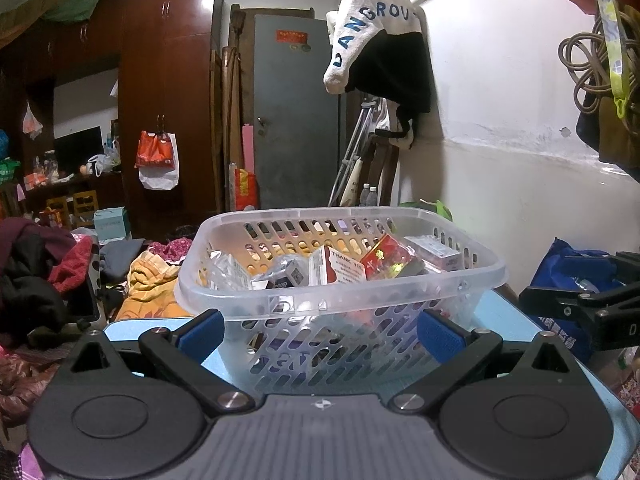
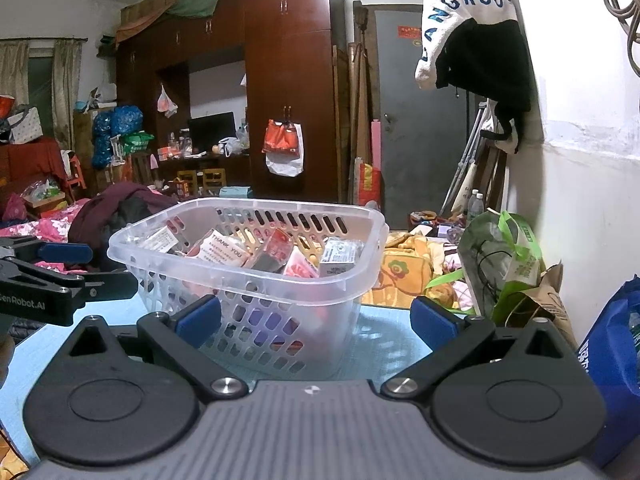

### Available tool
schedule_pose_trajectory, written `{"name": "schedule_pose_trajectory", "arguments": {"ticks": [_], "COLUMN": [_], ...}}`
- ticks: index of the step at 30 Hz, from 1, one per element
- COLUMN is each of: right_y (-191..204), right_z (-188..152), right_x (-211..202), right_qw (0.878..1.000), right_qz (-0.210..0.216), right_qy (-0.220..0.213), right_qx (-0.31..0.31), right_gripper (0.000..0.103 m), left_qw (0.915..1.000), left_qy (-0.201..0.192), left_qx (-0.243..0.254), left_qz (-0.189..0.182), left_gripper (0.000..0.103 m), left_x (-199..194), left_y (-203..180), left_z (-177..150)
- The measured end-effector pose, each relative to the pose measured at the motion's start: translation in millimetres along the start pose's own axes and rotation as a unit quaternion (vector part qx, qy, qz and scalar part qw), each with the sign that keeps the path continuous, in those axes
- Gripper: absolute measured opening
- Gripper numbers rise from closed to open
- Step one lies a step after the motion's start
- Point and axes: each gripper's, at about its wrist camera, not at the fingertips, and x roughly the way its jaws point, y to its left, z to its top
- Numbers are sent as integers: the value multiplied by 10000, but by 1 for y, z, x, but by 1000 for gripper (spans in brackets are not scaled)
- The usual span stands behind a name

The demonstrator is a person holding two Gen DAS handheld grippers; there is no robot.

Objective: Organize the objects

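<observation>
the clear basket point(image 1: 340, 280) of small packets point(image 1: 340, 270) is sitting on the light blue bench point(image 2: 384, 344), directly ahead of both grippers. the left gripper point(image 1: 320, 330) and right gripper point(image 2: 316, 318) are hovering with fingers spread wide, holding nothing. a green bag point(image 2: 508, 256) and blue bag point(image 1: 568, 276) are crowding the wall side.

A dark wooden wardrobe point(image 2: 288, 80) flanks a grey door point(image 1: 296, 112) beside the white wall point(image 1: 500, 120).
</observation>
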Motion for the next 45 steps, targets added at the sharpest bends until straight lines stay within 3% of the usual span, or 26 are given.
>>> {"name": "schedule_pose_trajectory", "arguments": {"ticks": [45], "right_y": [-4], "right_z": [-5], "right_x": [-1], "right_qw": [10000], "right_qz": [-10], "right_qy": [53], "right_qx": [84], "right_gripper": [103], "left_qw": [10000], "left_qy": [-60], "left_qx": [-22], "left_qz": [-72], "left_gripper": [103], "left_x": [5], "left_y": [-6], "left_z": [0]}}
